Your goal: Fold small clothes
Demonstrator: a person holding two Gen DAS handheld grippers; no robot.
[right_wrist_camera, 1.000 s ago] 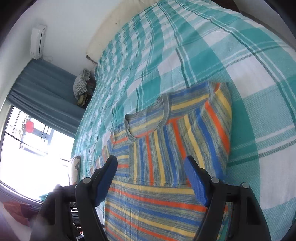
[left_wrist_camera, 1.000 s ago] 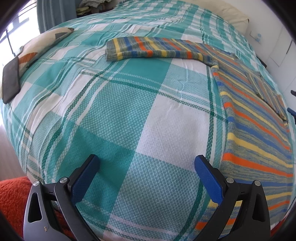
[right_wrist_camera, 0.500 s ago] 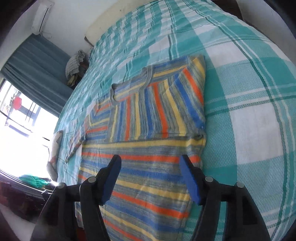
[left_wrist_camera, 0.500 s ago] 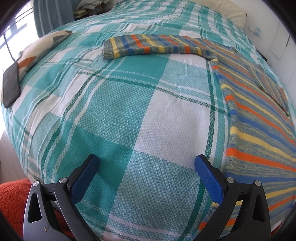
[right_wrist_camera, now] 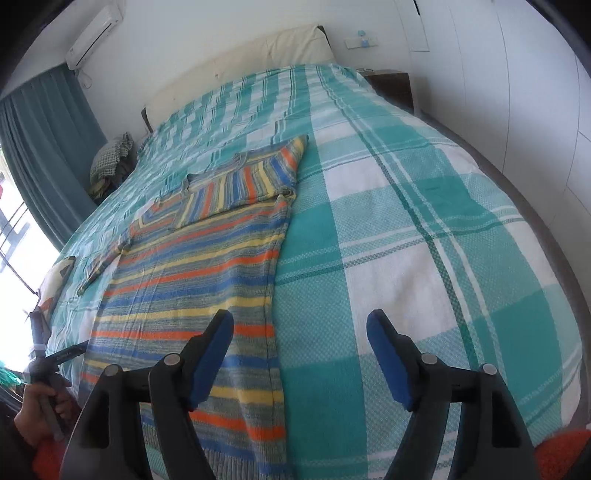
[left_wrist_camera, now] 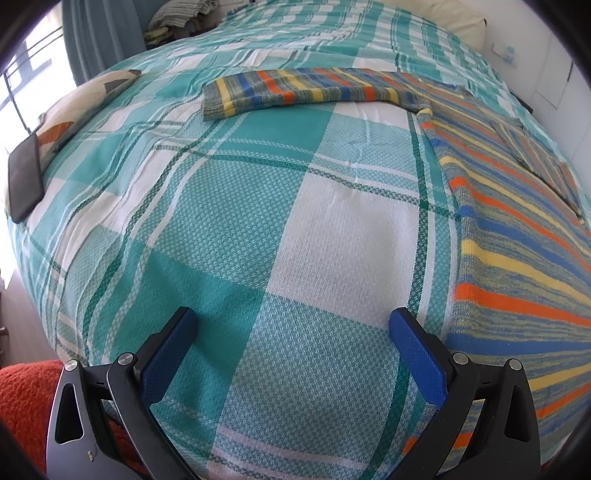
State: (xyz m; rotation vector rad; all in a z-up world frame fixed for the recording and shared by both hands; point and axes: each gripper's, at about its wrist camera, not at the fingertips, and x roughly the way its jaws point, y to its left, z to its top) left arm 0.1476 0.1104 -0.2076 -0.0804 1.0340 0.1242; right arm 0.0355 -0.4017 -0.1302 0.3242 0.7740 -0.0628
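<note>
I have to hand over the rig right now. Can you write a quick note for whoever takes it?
Left gripper: open, empty, over bare bedspread beside the sweater's edge.
Right gripper: jaws opening, empty, above the sweater's other side edge near the hem.
Striped sweater: flat on the bed.
Done: one sleeve folded across the chest.
Left: the outstretched sleeve, then the body folds.

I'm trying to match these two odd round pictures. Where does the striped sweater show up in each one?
Left wrist view: the sweater fills the right edge, one sleeve stretched across the top centre.
Right wrist view: the sweater runs from bottom centre up to the middle, left of centre, its other sleeve folded over the chest.
Shared landmark: the cream headboard at the top of both.
</note>
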